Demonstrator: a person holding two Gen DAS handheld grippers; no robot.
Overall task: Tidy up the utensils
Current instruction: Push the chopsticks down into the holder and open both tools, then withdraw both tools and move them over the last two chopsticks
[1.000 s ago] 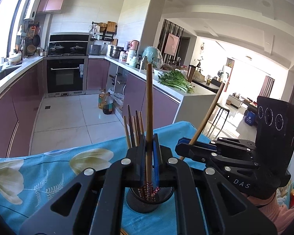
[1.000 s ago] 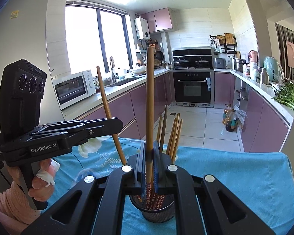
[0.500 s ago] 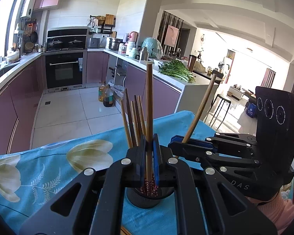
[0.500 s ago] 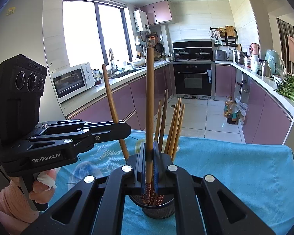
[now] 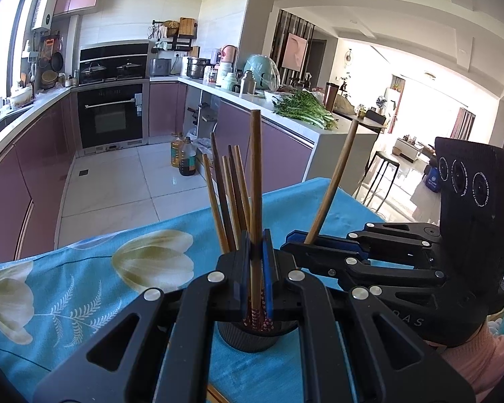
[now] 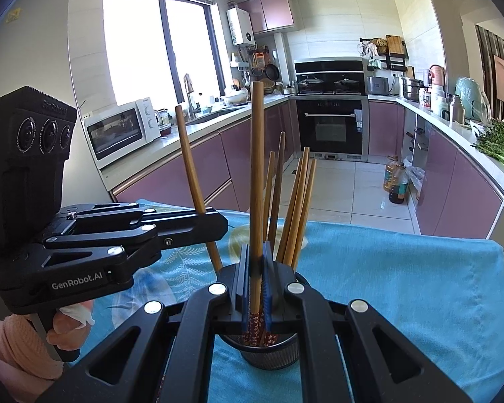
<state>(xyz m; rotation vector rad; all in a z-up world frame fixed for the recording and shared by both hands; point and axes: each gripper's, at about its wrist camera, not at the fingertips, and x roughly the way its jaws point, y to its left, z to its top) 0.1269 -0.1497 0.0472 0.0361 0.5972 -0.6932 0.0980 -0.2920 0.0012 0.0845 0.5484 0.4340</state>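
Observation:
A dark round holder (image 5: 248, 339) stands on the blue flowered tablecloth (image 5: 84, 288) with several brown chopsticks (image 5: 228, 201) upright in it. My left gripper (image 5: 256, 245) is shut on one long chopstick (image 5: 255, 174), held upright just over the holder. From the right wrist view, the holder (image 6: 268, 352) sits right below my right gripper (image 6: 256, 258), which is shut on another upright chopstick (image 6: 257, 168). The left gripper (image 6: 215, 225) reaches in from the left with its chopstick (image 6: 191, 161) tilted. The right gripper (image 5: 295, 247) and its tilted chopstick (image 5: 332, 184) show beside the holder.
The table's far edge (image 6: 386, 228) drops to a tiled kitchen floor (image 5: 117, 184). Purple cabinets, an oven (image 6: 331, 124) and a microwave (image 6: 121, 134) stand beyond. A hand in a pink sleeve (image 6: 20, 346) holds the left gripper's handle.
My left gripper has come slightly lower and nearer the holder with its chopstick. The chopsticks in the holder look bigger in both views. The right gripper has hardly moved.

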